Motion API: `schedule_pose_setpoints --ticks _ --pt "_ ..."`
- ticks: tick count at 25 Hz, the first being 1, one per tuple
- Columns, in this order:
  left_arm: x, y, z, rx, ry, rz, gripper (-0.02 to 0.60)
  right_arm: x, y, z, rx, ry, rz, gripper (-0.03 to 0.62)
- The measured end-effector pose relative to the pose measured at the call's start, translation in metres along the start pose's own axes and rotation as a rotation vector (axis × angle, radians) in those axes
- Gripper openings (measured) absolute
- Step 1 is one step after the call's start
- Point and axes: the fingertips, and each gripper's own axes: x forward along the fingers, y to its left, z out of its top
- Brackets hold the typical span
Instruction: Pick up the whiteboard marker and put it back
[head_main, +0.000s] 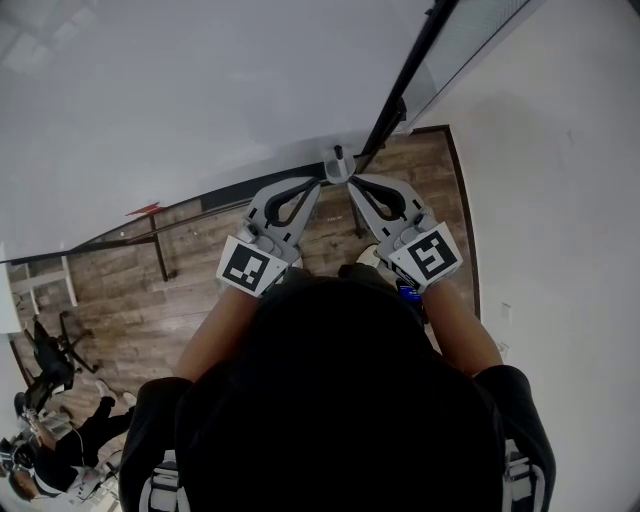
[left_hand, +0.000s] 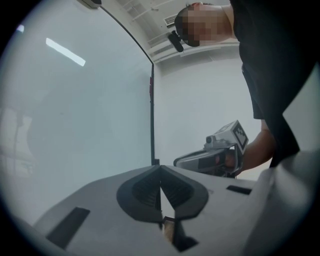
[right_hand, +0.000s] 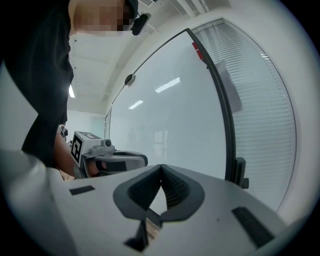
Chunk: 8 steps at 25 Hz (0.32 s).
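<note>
Right now my left gripper (left_hand: 160, 171) has its jaws pressed together, the ribbed pads meeting in one seam, and nothing sits between them. My right gripper (right_hand: 161, 169) is the same: jaws fully closed, pad against pad, with no thing in their grasp. I hold both out level in front of my chest, side by side. From the head view their tips point inward and nearly meet. Each gripper's own view shows the other just beside it.

Just past the spot where the two tips come together there is a small grey piece with a dark top. I take it for the whiteboard marker (head_main: 338, 158), though it is too small in the head view for me to be sure. It lies at the lower edge of the whiteboard (head_main: 200, 90), close to the bottom of the board's black side frame (head_main: 405, 85). It sits between the two sets of tips and a little beyond them. Whether either tip touches it I cannot tell. Neither gripper view shows it: past my closed jaws I see only the pale face of the board and the dark frame running up it. Below the board's edge the head view shows the wooden floor (head_main: 120, 300).
</note>
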Motion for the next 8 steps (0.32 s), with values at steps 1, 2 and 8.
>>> schedule_pose_setpoints --ticks 1,2,8 --pt "0.0001 0.0002 -0.0005 0.007 0.001 0.002 0.005 -0.0001 -0.0004 -0.0007 -0.006 0.003 0.001 0.0" --pt "0.0003 0.0004 -0.001 0.008 0.002 0.003 0.005 0.0 -0.001 -0.0004 -0.012 0.003 0.002 0.0" --pt "0.002 0.0034 -0.0034 -0.001 0.008 0.004 0.005 0.0015 -0.0041 0.0009 -0.017 0.002 0.001 0.0"
